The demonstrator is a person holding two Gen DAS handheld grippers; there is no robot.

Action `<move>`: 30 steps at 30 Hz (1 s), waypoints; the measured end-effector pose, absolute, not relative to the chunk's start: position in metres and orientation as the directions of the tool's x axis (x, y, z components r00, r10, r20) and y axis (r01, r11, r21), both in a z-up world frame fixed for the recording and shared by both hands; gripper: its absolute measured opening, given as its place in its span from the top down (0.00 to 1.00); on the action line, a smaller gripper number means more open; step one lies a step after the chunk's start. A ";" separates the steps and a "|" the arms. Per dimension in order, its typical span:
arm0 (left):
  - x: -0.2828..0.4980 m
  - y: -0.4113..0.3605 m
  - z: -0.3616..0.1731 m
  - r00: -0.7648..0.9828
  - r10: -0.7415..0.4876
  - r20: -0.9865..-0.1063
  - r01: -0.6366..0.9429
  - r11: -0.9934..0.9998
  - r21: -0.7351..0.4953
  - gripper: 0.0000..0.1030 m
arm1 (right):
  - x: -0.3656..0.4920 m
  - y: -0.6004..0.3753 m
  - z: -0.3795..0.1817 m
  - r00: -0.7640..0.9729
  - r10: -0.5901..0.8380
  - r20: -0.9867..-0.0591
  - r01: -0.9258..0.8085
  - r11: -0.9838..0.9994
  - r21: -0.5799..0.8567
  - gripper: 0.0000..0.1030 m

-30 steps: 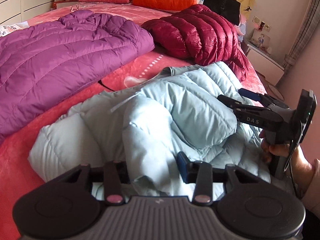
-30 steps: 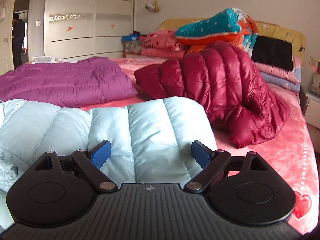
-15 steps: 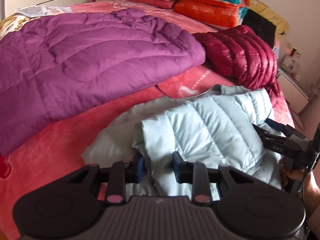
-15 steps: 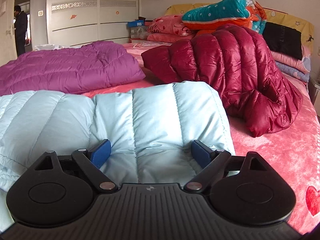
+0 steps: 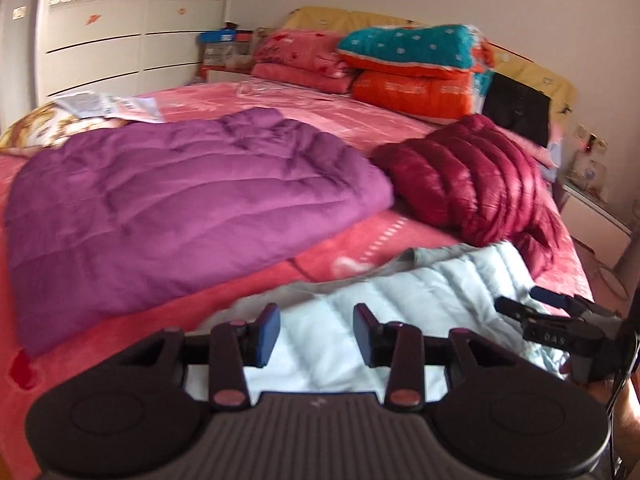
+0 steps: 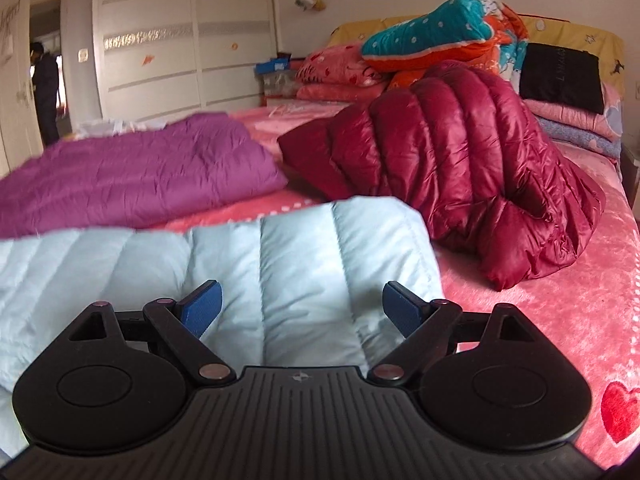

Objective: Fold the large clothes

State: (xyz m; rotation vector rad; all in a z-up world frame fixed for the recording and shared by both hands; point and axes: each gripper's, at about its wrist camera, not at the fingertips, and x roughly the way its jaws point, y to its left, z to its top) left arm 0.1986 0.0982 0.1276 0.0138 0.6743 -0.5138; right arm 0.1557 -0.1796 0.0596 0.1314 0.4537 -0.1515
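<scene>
So, light blue jacket (image 5: 420, 292) folded at near edge of bed (image 5: 360, 240). Left gripper (image 5: 316, 330) just opening, nothing pinched; right gripper (image 6: 300, 308) wide, empty. Next: grab purple jacket (image 5: 180, 200).

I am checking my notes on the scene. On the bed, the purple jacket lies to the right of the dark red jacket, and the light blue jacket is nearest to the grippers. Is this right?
Not quite. The purple jacket lies to the left of the dark red jacket, as both wrist views show. The rest holds: the light blue jacket is nearest to the grippers.
</scene>
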 end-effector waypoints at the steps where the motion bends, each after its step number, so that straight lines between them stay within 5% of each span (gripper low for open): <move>1: 0.200 0.086 0.122 0.659 -0.448 -0.605 0.467 0.873 -0.137 0.59 | 0.155 -0.183 0.060 0.889 -0.125 -0.441 0.186 0.978 0.097 0.00; 8: 0.208 0.052 0.075 0.742 -0.288 -0.606 0.389 0.921 0.039 0.57 | 0.169 -0.201 0.045 0.853 -0.155 -0.498 0.231 0.968 0.095 0.00; 19: 0.200 0.067 0.027 0.783 -0.286 -0.552 0.347 0.938 0.006 0.54 | 0.196 -0.192 0.020 0.793 -0.175 -0.584 0.217 0.976 0.002 0.00; 30: 0.196 0.067 0.014 0.809 -0.289 -0.512 0.341 0.940 0.010 0.53 | 0.201 -0.186 0.010 0.799 -0.203 -0.566 0.221 0.975 -0.038 0.00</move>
